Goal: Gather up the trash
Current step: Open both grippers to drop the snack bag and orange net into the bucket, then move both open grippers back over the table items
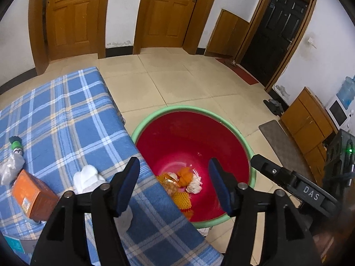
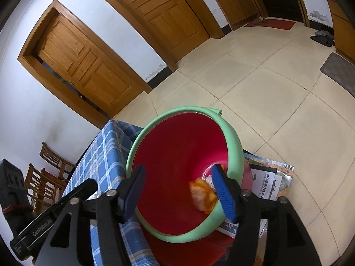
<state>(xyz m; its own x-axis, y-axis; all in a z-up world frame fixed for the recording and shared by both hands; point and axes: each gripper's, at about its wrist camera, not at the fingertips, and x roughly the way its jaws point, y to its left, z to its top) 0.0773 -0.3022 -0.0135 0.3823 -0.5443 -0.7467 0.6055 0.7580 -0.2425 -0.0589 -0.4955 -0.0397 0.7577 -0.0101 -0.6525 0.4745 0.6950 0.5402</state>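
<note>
Left gripper (image 1: 174, 185) sits nearest the lens, black arms w/ blue ribbed pads, fingers spread wide w/ nothing between them, hanging over the table's right edge and the basin. Right gripper (image 2: 177, 191) likewise spread apart, empty, its right pad just beside the basin rim; can't tell if it touches.

Basin (image 1: 142, 128) is round smooth plastic, red inside w/ a pale green rim, standing on the tile floor (image 1: 177, 77) against the table's right edge. In its bottom: an orange peel piece (image 1: 185, 175), a white crumpled tissue wad (image 1: 195, 185), a shiny yellow-orange wrapper (image 1: 169, 178) and a yellow foam fruit net (image 1: 182, 199), all heaped together and touching.

Table (image 1: 66, 115) wears a blue plaid cloth, soft woven look. Still on it: a white crumpled tissue (image 1: 87, 178) near the right edge, an orange cardboard box (image 1: 33, 196) toward the left, and a crushed clear plastic bottle w/ green cap (image 1: 13, 157) at the left edge
</note>
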